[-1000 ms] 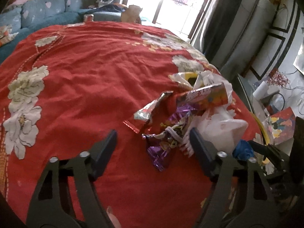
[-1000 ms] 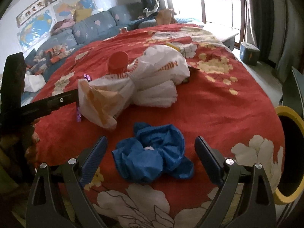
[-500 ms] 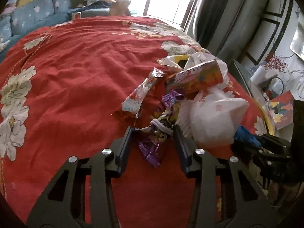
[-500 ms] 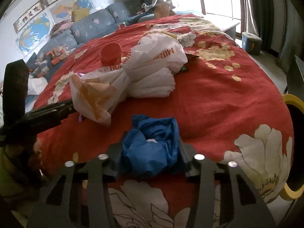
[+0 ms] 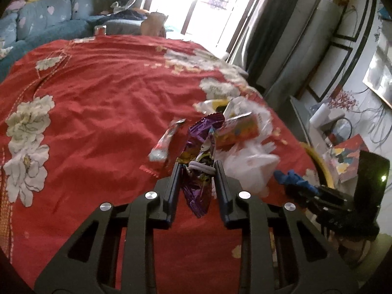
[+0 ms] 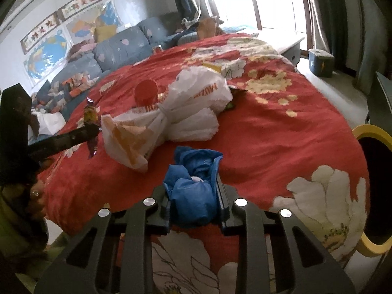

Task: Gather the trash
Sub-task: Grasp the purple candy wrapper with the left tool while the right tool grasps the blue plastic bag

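Now both grips are closing: left gripper (image 5: 198, 171) on the crinkled purple foil wrapper (image 5: 199, 191), right gripper (image 6: 193, 191) on the crumpled blue plastic bag (image 6: 192, 193). Squeeze firmly before lifting clear of the red floral bedspread (image 5: 98, 112).

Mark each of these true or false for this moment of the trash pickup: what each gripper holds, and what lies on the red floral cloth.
1. The left gripper has a crinkled purple foil wrapper between its fingers. True; its jaws are closing on it.
2. The right gripper is closing on a white plastic bag. False: it has a crumpled blue plastic bag between its fingers; the tied white plastic bag lies beyond on the red floral cloth.
3. A yellow-rimmed bin stands at the cloth's right edge in the right wrist view. True.
4. The white bag hangs in the air. False: it rests on the cloth.
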`<state>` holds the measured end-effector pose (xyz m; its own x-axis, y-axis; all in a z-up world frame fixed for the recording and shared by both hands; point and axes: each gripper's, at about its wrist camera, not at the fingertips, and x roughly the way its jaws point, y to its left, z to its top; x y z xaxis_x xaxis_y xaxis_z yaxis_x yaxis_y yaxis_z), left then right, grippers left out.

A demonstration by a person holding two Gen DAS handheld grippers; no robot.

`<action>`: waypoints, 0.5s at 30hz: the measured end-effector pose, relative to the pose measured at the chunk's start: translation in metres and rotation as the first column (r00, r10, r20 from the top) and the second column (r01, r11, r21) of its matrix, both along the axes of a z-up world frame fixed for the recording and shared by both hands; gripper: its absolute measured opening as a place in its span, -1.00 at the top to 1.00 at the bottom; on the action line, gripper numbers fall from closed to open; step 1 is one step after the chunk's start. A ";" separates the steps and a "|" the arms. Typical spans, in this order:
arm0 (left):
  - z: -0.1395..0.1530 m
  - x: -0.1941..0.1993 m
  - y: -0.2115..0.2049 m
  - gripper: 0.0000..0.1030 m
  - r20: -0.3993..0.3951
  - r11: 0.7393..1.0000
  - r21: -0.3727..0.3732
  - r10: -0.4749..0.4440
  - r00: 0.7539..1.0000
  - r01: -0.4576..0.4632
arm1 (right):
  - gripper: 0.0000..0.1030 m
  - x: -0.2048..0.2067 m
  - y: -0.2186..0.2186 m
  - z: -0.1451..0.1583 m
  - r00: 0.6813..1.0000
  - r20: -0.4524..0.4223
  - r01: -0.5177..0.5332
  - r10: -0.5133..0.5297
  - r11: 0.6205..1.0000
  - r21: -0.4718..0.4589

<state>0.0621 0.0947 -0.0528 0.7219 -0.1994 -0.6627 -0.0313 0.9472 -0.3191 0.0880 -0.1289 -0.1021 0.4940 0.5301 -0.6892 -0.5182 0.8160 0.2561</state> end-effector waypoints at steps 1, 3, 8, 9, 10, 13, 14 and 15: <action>0.003 0.000 -0.002 0.60 0.009 1.000 0.000 -0.005 1.000 0.005 | 0.51 -0.001 -0.001 0.002 1.000 0.011 0.001 -0.001 1.000 0.000; 0.009 0.000 -0.007 0.60 0.026 1.000 0.005 -0.015 1.000 0.015 | 0.51 -0.003 -0.002 0.007 0.999 0.038 0.004 -0.004 1.000 -0.003; 0.018 0.002 -0.022 0.60 0.052 0.999 0.015 -0.048 0.997 0.047 | 0.51 -0.009 -0.007 0.019 0.995 0.097 0.013 -0.013 1.000 0.001; 0.019 0.002 -0.025 0.60 0.055 0.998 0.016 -0.055 0.997 0.054 | 0.51 -0.008 -0.009 0.021 0.995 0.101 0.016 -0.017 1.000 0.005; 0.021 0.002 -0.029 0.60 0.058 0.998 0.017 -0.062 0.996 0.061 | 0.51 -0.008 -0.011 0.023 0.994 0.105 0.021 -0.022 1.000 0.011; 0.024 0.005 -0.039 0.60 0.067 0.996 0.020 -0.084 0.994 0.083 | 0.51 -0.009 -0.016 0.029 0.992 0.121 0.035 -0.037 0.999 0.021; 0.026 0.006 -0.044 0.60 0.072 0.995 0.024 -0.093 0.993 0.092 | 0.51 -0.009 -0.019 0.031 0.991 0.124 0.041 -0.045 0.999 0.027; 0.027 0.007 -0.047 0.60 0.075 0.995 0.025 -0.099 0.992 0.097 | 0.51 -0.008 -0.020 0.032 0.991 0.127 0.046 -0.049 0.998 0.031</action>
<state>0.0691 0.0476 -0.0253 0.7477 -0.2580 -0.6119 0.0857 0.9512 -0.2963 0.0795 -0.1492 -0.0698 0.6022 0.5216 -0.6044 -0.5087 0.8341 0.2130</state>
